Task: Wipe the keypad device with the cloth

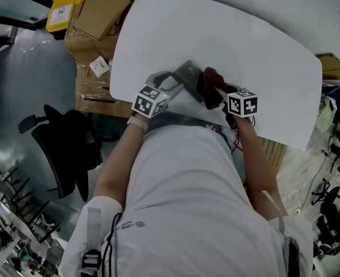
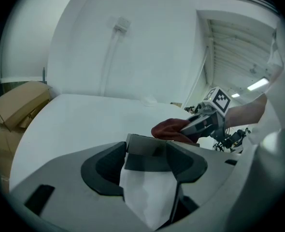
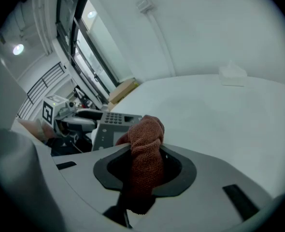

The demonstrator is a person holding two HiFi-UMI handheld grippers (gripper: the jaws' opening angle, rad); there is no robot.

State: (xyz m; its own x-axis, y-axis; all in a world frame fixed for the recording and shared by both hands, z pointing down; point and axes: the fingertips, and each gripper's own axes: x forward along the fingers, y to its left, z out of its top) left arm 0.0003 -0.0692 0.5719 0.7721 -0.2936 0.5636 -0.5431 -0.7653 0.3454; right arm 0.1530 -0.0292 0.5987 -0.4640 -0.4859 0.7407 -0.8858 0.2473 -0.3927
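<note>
jaws of the left gripper point(image 2: 148, 161) clamp the keypad device point(image 3: 107, 125) by the white table's point(image 1: 250, 45) near edge; the right gripper point(image 3: 144, 167) bites the rust cloth point(image 3: 146, 146), best pressed flat across the keys, device held firm.

The rust-red knitted cloth point(image 3: 146, 151) has a coarse, looped, matt texture. The grey rectangular plastic keypad device point(image 3: 108, 127) has a smooth matt casing. The white rounded table point(image 1: 227, 45) has a smooth, faintly satin top. The left gripper point(image 2: 147, 154) and right gripper point(image 3: 145, 164) have smooth matt grey plastic shells with darker matt jaw recesses. The brown cardboard boxes point(image 1: 98, 13) are dull.
</note>
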